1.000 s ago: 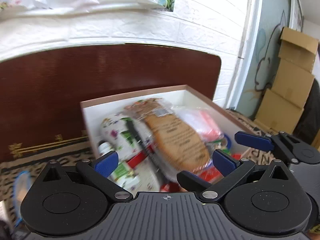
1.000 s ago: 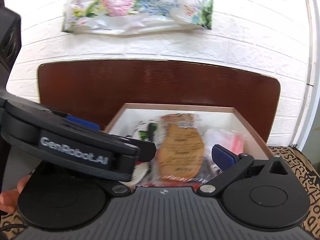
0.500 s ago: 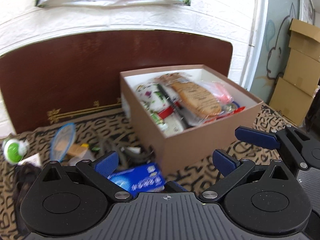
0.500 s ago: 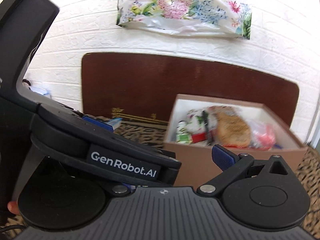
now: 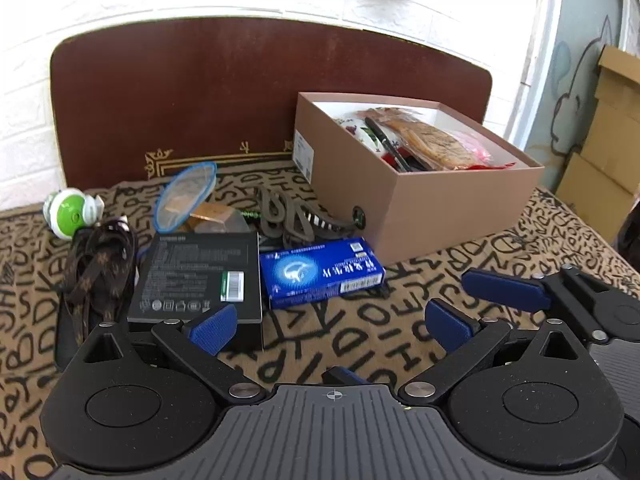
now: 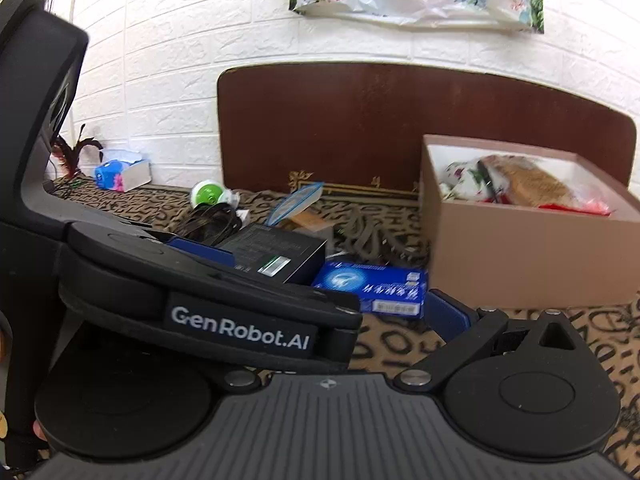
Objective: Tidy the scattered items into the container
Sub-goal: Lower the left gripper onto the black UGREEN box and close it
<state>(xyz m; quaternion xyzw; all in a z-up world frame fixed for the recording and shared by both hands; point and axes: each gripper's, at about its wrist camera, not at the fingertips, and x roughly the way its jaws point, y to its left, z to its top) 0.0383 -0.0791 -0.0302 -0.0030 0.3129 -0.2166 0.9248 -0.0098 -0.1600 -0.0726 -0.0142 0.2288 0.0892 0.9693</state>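
Left gripper [image 5: 328, 330] is hovering with jaws spread and empty; right gripper [image 5: 504, 290], at its 3 o'clock, is likewise showing parted, empty fingers. The blue carton [image 5: 322, 272] is lying flat at 12 o'clock, just beside the brown box [image 5: 460, 200], which is sitting at 1 o'clock, part filled. It looks light, stiff and slightly slick: gripping across its long edges seems best. The black box [image 5: 198, 276] is crowding its 9 o'clock side; open blanket [image 5: 400, 320] is lying nearer.

The box [image 5: 460, 208] is light brown outside and white inside. Just left of it lies a blue carton [image 5: 320, 274] with white print, then a black carton [image 5: 200, 276]. The cloth [image 5: 360, 332] under the box is tan with black letters. The tongs [image 5: 330, 326] have blue pads.
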